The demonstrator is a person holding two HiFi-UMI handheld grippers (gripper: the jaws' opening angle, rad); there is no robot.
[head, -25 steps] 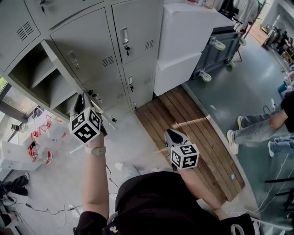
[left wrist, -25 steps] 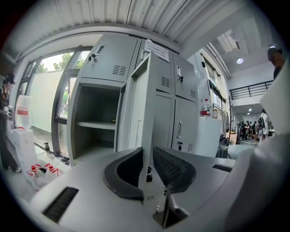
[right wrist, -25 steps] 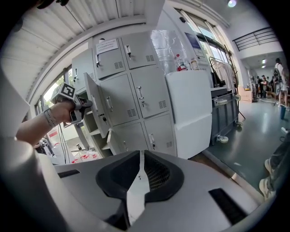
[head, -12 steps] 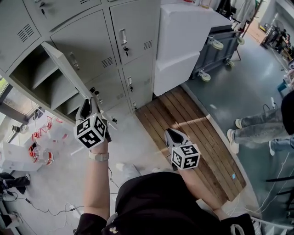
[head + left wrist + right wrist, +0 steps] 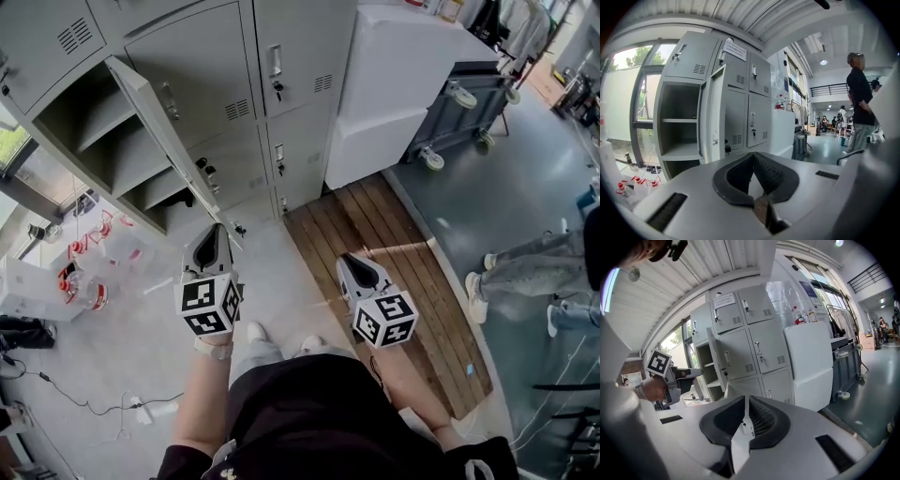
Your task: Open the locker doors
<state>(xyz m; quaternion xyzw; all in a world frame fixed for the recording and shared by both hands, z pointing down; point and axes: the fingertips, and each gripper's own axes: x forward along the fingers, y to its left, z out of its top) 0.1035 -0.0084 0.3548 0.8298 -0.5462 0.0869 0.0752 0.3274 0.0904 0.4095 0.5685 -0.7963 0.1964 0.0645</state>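
Door (image 5: pixel 161 139) ajar (left tongs (image 5: pixel 217 230), right tongs (image 5: pixel 346 260) together)

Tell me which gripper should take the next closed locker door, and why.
Right, probably. The right gripper is shut, empty and points at the closed doors ahead of it. The left gripper, its jaws just closed on nothing, sits by the already open door, farther from them.

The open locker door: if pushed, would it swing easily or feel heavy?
Probably swings easily: the open locker door stands well out from its shelved compartment with nothing touching it. Edge-on it looks like thin sheet metal, so it is likely light, and it may flex or rattle.
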